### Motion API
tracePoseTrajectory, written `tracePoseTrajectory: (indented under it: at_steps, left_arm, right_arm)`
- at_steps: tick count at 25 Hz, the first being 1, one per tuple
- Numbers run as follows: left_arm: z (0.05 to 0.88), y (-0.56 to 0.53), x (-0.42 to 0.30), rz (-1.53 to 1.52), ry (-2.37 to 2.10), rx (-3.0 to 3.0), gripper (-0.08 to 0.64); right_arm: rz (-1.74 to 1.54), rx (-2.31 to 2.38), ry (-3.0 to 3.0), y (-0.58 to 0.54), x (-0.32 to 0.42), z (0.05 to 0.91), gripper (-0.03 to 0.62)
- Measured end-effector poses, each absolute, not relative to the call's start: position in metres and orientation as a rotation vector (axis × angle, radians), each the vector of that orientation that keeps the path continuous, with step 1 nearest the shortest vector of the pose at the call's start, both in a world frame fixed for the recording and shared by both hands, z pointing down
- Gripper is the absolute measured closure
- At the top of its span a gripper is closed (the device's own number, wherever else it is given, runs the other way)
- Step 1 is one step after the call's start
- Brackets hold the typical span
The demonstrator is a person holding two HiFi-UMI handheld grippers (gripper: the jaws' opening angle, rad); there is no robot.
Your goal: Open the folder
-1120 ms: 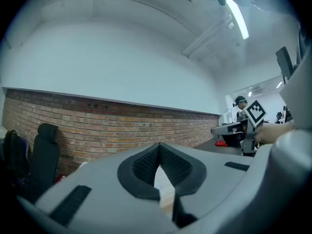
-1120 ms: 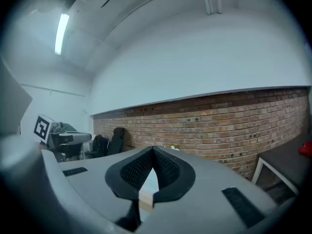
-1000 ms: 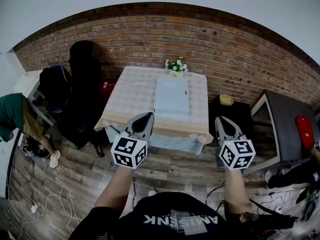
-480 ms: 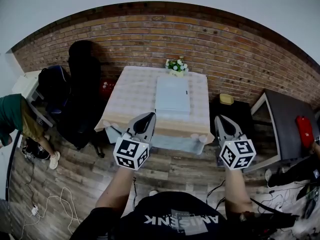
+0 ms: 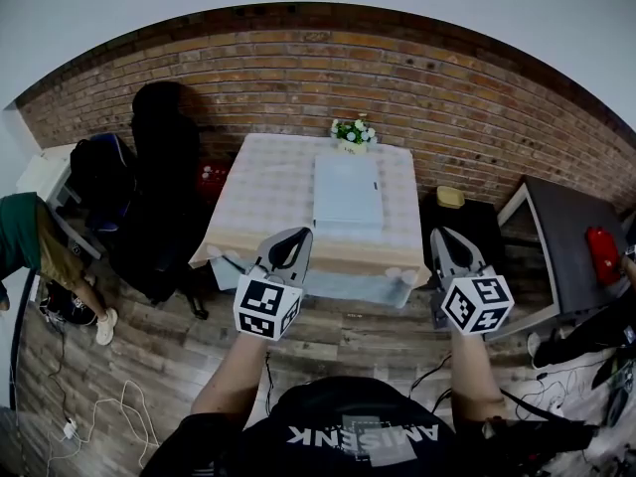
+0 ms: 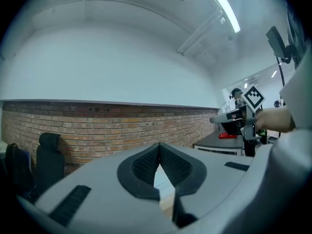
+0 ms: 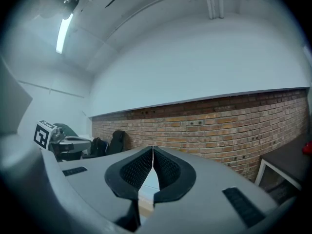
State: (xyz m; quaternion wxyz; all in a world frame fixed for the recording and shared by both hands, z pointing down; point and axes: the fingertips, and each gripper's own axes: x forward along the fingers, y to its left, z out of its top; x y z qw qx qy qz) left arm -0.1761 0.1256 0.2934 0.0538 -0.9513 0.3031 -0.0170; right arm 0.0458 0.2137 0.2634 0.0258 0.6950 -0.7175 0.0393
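A pale blue-grey folder [image 5: 348,192] lies closed and flat on the small table [image 5: 263,197] with a checked cloth, toward its right half. My left gripper [image 5: 299,234] hovers short of the table's near edge, shut with nothing in it. My right gripper [image 5: 441,234] hangs off the table's near right corner, also shut and empty. In the left gripper view the closed pads [image 6: 146,162] meet at the tip, brick wall beyond. The right gripper view shows its pads [image 7: 165,165] pressed together, with a strip of the table showing under them.
A small pot of white flowers [image 5: 350,133] stands at the table's far edge against the brick wall [image 5: 447,87]. A black chair and bags [image 5: 149,197] stand left of the table, a dark side table [image 5: 571,246] to the right. A person [image 5: 30,241] is at far left. Cables [image 5: 99,405] lie on the floor.
Both grippers have drifted slightly toward the table, the left one a little rightward. The view has shifted a bit closer. Both stay shut.
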Motion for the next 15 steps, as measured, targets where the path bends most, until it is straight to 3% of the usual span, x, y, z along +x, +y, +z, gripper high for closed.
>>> tracePoseTrajectory:
  at_steps: [15]
  left_arm:
    - [0.316,0.093,-0.2,-0.035,0.858,-2.94,0.548]
  right_arm:
    - [0.133,2.171,-2.2,0.168,0.021,0.27,0.551]
